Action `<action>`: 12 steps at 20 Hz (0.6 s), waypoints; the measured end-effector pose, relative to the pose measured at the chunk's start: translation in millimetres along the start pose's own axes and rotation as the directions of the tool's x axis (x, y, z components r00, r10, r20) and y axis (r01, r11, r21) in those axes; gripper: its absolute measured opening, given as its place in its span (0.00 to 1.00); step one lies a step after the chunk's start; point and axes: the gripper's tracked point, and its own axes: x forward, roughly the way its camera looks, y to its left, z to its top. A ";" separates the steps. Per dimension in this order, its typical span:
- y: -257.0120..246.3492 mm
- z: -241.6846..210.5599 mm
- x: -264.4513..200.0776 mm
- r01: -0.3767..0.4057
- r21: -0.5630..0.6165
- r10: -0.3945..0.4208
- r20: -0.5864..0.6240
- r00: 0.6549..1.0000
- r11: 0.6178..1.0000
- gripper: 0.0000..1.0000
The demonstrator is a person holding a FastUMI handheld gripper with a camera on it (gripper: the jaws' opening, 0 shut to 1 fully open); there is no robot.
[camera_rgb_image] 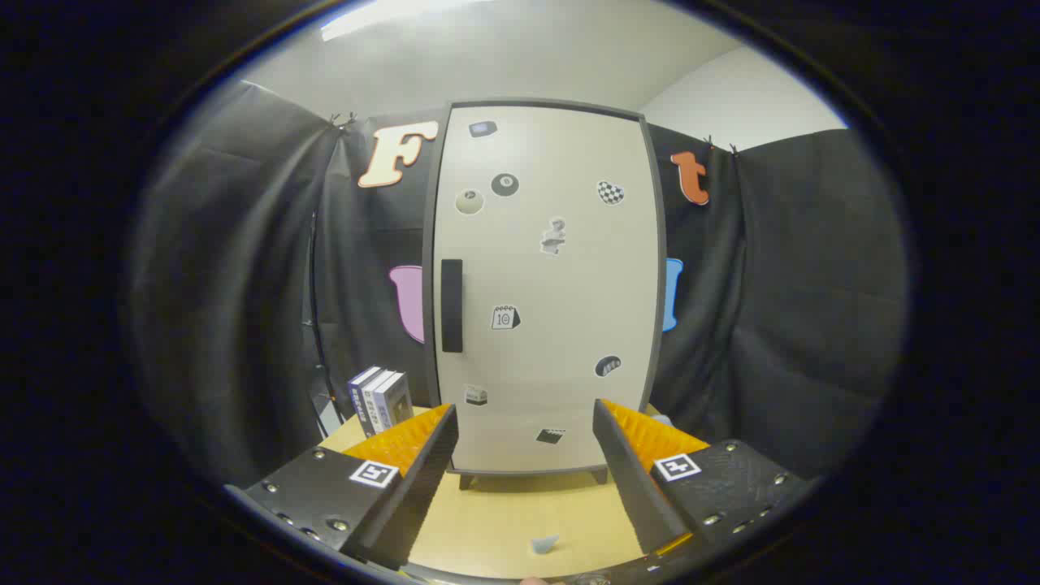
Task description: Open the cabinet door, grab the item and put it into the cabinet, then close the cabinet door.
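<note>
Here the claw (524, 455) stands wide open and holds nothing, its two fingers spread low over the surface (504, 520), and the cabinet (548, 284) stands straight ahead beyond them with its door shut. The move to come turns on the handle (452, 305): a dark upright bar on the left edge of the door, so it lies ahead, higher and a little left of the claw, with its long axis vertical. The boxes (380, 398), probably the item, stand left of the cabinet, just beyond the left finger.
</note>
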 end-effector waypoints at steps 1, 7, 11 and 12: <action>-0.7 0.1 -0.3 0.001 0.002 -0.001 -0.001 1.000 1.000 0.99; 0.4 -3.2 -1.5 0.010 0.016 -0.010 -0.020 1.000 1.000 0.99; 2.3 -2.9 1.1 0.012 0.015 -0.012 -0.022 1.000 1.000 0.99; 3.3 -3.7 2.2 0.011 0.019 -0.011 -0.023 1.000 1.000 0.99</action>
